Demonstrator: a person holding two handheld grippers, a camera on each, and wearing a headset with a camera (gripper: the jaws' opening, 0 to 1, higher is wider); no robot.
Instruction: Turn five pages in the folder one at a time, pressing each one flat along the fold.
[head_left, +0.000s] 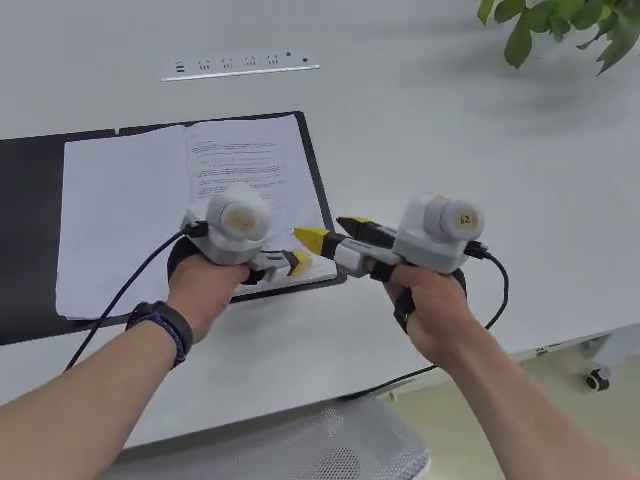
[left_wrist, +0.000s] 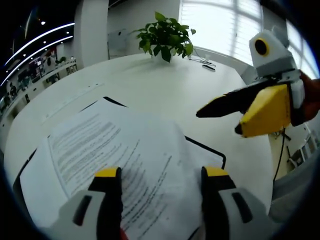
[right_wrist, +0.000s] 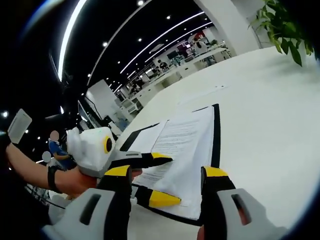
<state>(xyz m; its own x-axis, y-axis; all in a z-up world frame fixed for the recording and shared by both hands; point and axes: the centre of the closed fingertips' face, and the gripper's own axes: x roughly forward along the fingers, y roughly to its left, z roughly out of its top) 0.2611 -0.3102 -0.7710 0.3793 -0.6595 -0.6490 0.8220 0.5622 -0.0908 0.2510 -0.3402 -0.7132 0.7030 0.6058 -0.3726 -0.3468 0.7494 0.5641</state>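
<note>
A black folder (head_left: 30, 160) lies open on the white table, with a blank left page (head_left: 120, 220) and a printed right page (head_left: 250, 165). My left gripper (head_left: 295, 263) hovers over the printed page's near right corner, open, nothing between its jaws. In the left gripper view its yellow-tipped jaws (left_wrist: 161, 172) straddle the printed sheet (left_wrist: 125, 150). My right gripper (head_left: 332, 230) points left at that same corner from just off the folder's right edge, open and empty. In the right gripper view its jaws (right_wrist: 166, 172) frame the printed page (right_wrist: 185, 145) and the left gripper (right_wrist: 100, 150).
A power strip (head_left: 240, 64) is set into the table behind the folder. A potted plant (head_left: 560, 30) stands at the far right. A mesh chair back (head_left: 330, 445) sits below the table's near edge. Cables trail from both grippers.
</note>
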